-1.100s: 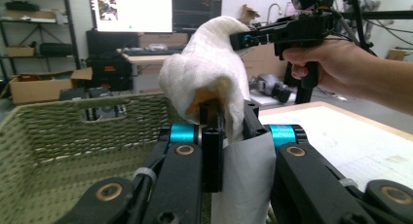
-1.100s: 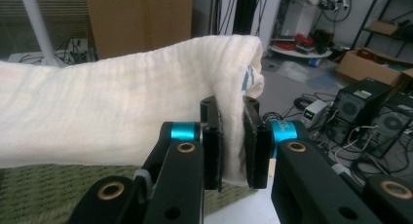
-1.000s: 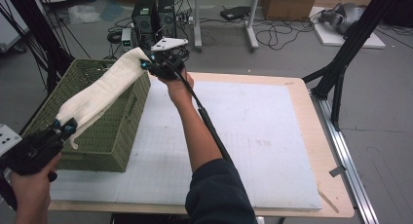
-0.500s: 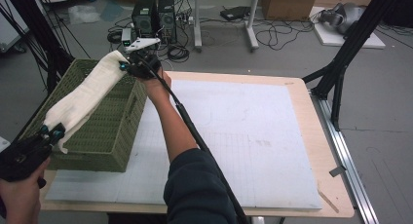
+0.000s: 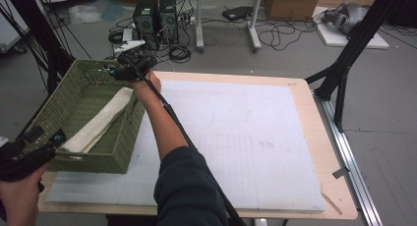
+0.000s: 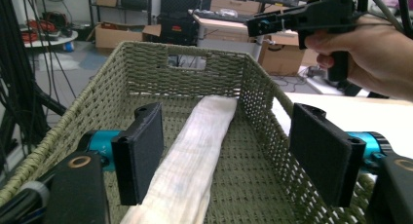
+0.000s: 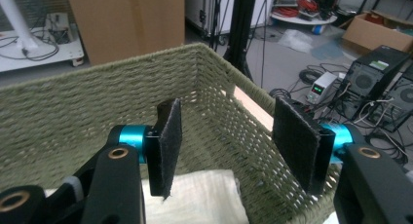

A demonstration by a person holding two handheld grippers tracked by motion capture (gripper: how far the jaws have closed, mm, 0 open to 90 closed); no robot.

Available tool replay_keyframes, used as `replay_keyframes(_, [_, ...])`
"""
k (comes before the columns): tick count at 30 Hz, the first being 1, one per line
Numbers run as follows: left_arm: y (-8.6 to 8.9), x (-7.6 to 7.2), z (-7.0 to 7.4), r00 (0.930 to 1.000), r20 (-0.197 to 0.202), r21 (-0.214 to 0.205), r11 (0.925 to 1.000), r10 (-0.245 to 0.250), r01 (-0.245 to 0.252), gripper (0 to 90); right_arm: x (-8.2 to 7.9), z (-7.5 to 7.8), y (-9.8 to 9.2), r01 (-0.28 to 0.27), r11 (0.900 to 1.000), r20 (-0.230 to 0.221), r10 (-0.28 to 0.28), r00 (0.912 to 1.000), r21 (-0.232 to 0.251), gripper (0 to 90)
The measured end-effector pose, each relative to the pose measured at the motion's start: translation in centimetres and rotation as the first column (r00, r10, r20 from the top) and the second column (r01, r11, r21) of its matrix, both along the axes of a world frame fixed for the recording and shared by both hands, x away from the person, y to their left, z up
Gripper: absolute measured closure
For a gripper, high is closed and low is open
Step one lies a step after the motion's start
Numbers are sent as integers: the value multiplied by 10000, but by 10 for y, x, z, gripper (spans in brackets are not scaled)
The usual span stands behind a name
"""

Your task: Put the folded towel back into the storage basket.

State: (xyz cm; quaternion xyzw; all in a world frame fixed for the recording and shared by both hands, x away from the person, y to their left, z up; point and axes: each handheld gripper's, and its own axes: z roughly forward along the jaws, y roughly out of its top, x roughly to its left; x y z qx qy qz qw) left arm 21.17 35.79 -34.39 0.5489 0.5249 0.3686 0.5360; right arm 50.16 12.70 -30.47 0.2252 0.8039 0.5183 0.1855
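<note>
White table mat, green wicker basket, folded cream cloth inside.

- Left gripper: held in the left hand at the lower left corner of the high view; jaws parted wide, pads facing each other, nothing between them; tips directed forward and to the right.
- Right gripper: held in the right hand; right forearm stretched forward and leftward across the high view, dark sleeve at the elbow; jaws parted, nothing clamped; cable trailing back along the forearm.
</note>
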Motion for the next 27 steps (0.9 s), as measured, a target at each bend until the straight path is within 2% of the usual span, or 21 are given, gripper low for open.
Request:
replay_keyframes(3, [-1, 1, 1, 9999, 48, -159, 9998, -108, 108, 208, -4, 0, -10, -98, 9998, -187, 101, 9998, 147, 402])
replay_keyframes(5, [-3, 2, 3, 9989, -4, -81, 9989, -467, 467, 184, -8, -1, -17, -318, 9992, -325, 325, 9989, 240, 398])
replay_keyframes(8, [-9, 3, 7, 9949, 105, -126, 9948, -1007, 1009, 184, -16, -3, -29, -786, 9962, -574, 806, 9951, 368, 377])
replay_keyframes(10, [-14, 5, 9, 9903, 249, -208, 9904, -1364, 1370, 185, -22, -7, -38, -850, 9954, -698, 879, 9937, 435, 354])
replay_keyframes(12, [-21, 6, 11, 9860, 298, 71, 9865, -1638, 1637, 185, -27, -9, -48, -956, 9947, -781, 983, 9921, 383, 342])
replay_keyframes(14, [-26, 7, 13, 9829, 316, 277, 9831, -1816, 1808, 187, -32, -10, -58, -928, 9949, -767, 956, 9925, 390, 318])
replay_keyframes(19, [-38, 11, 14, 9742, 461, 463, 9747, -2209, 2188, 185, -41, -8, -85, -623, 9966, -704, 661, 9953, 543, 226])
replay_keyframes(22, [-47, 15, 14, 9672, 389, 437, 9674, -2511, 2494, 185, -47, -6, -102, -553, 9971, -673, 587, 9960, 518, 201])
replay_keyframes(27, [-60, 21, 15, 9533, 272, 122, 9537, -3009, 3007, 185, -55, -6, -130, -394, 9974, -671, 434, 9968, 599, 187])
